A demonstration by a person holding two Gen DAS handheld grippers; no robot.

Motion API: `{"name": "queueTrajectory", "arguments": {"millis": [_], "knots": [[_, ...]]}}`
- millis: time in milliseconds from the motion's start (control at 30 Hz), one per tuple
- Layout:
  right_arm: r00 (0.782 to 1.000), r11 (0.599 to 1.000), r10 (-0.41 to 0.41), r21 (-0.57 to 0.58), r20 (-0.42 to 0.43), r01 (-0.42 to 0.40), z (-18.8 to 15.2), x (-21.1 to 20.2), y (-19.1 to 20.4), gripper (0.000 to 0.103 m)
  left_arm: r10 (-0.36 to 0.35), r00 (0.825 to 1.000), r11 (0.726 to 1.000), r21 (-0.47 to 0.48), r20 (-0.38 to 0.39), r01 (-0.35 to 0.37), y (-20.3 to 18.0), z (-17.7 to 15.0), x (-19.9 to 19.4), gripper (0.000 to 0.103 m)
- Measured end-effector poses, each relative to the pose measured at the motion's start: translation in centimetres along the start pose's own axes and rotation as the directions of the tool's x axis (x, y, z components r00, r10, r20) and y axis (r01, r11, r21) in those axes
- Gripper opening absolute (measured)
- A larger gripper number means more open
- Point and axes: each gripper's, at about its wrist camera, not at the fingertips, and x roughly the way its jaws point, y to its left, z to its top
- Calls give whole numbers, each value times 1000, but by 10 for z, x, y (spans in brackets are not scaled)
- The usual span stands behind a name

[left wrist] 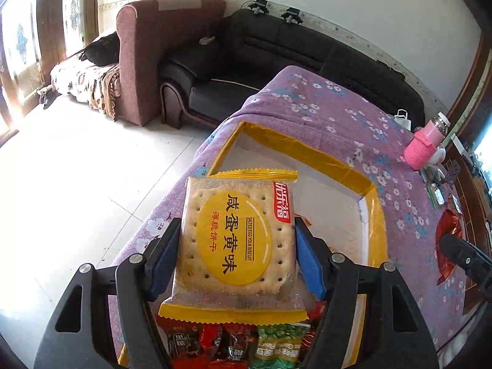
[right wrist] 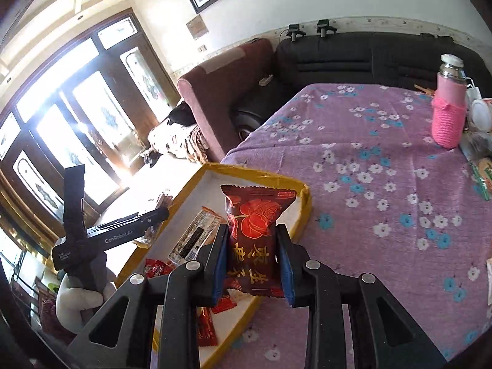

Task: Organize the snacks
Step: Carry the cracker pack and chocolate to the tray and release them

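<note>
My left gripper [left wrist: 236, 240] is shut on a salted egg yolk biscuit packet [left wrist: 236, 236] with a yellow label, held above the yellow-edged white box [left wrist: 307, 150] on the purple flowered cloth. Several red and green snack packets [left wrist: 233, 344] lie in the near end of the box. My right gripper [right wrist: 252, 261] is shut on a dark red snack packet [right wrist: 253, 233] with gold characters, held over the near corner of the same box [right wrist: 303, 206]. Other packets [right wrist: 196, 236] lie inside that box. The left gripper's body [right wrist: 92, 240] shows at the left of the right wrist view, held by a gloved hand [right wrist: 77, 301].
A pink-sleeved bottle [right wrist: 449, 107] stands at the far right of the table [right wrist: 369, 153], with small items beside it. A red wrapper [left wrist: 449, 240] lies on the cloth at the right. A black sofa [left wrist: 276, 49] and a maroon armchair [left wrist: 153, 46] stand beyond the table.
</note>
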Motion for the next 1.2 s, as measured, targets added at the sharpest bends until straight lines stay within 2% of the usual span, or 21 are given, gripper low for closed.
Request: {"name": "queueTrajectory", "arguments": {"millis": [233,367,467,600,667,767,867,1000,1200], "knots": [[990,996,-86,-25,-116,83,-10,79,10,30,9,1000,999,35,24,-9,1,1,7,69],[981,991,-133,-43,-138,129,-13,103,7,33,-42,999,998,47,29,41,0,-2,4,71],[981,989,-143,-45,-128,139,-16,106,6,34,-44,998,997,62,52,41,-3,-5,-4,71],[987,988,-142,-71,-71,137,-19,90,15,43,-67,991,996,60,113,60,-7,-11,-32,71],[990,988,-135,-78,-34,132,-22,73,19,45,-59,986,997,66,157,49,-10,-18,-51,72],[992,989,-123,-82,20,124,-30,45,21,51,-2,974,999,47,227,-8,-16,-33,-82,77],[992,992,-104,-64,74,109,-46,12,19,57,81,952,996,2,296,-85,-26,-53,-110,85],[988,994,-95,-39,121,100,-74,-21,12,58,103,936,994,-12,336,-105,-40,-77,-130,85],[979,992,-120,-30,164,126,-110,-54,2,64,141,916,986,29,375,-164,-71,-107,-146,85]]}}
